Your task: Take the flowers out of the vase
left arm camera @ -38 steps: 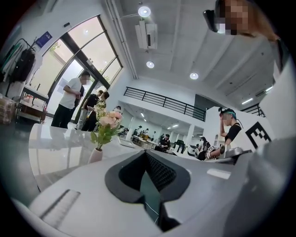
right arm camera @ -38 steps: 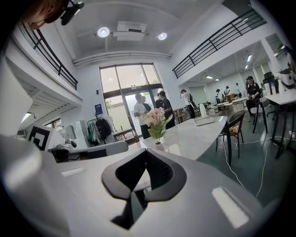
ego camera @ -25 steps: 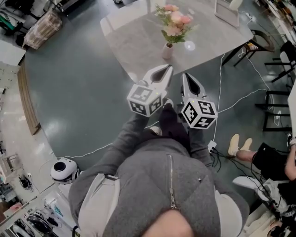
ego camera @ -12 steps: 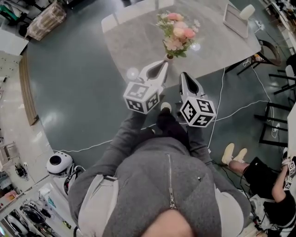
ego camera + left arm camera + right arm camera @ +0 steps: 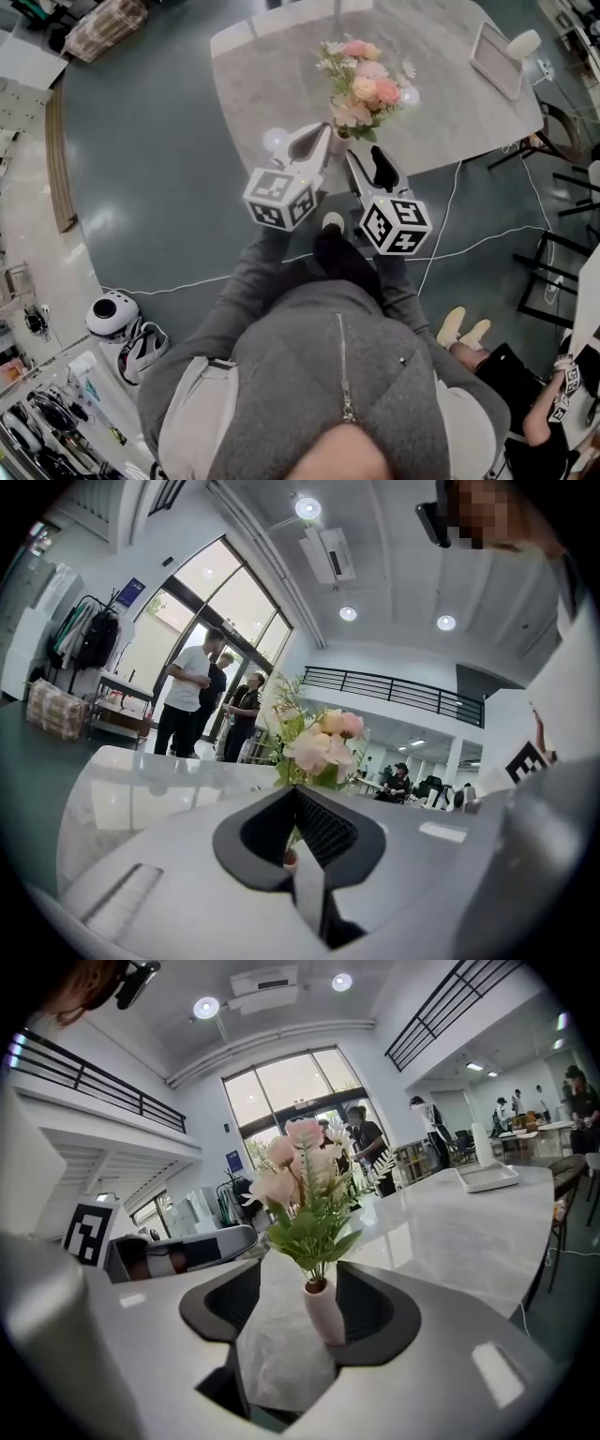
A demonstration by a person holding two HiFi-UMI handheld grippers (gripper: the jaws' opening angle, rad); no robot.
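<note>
A bunch of pink and cream flowers (image 5: 367, 82) with green leaves stands in a small pale pink vase (image 5: 323, 1312) near the front edge of the grey marble table (image 5: 272, 75). In the head view my two grippers hide most of the vase. My left gripper (image 5: 319, 131) is shut and empty, its tip just left of the vase; the flowers (image 5: 319, 742) rise behind its jaws (image 5: 300, 855). My right gripper (image 5: 367, 161) is opening. The vase shows in the gap of its jaws (image 5: 300, 1307), close to the right pad, and neither pad presses on it.
A white tray-like slab (image 5: 497, 58) lies at the table's far right. Dark chairs (image 5: 562, 178) and floor cables (image 5: 450, 216) are to the right, where a person sits (image 5: 525, 394). A white round device (image 5: 112, 314) sits on the floor at left. People stand by the glass doors (image 5: 192, 691).
Both grippers have moved forward to the table edge and now flank the vase. The right gripper's jaws, shut before, have spread apart. The left gripper stays shut.
</note>
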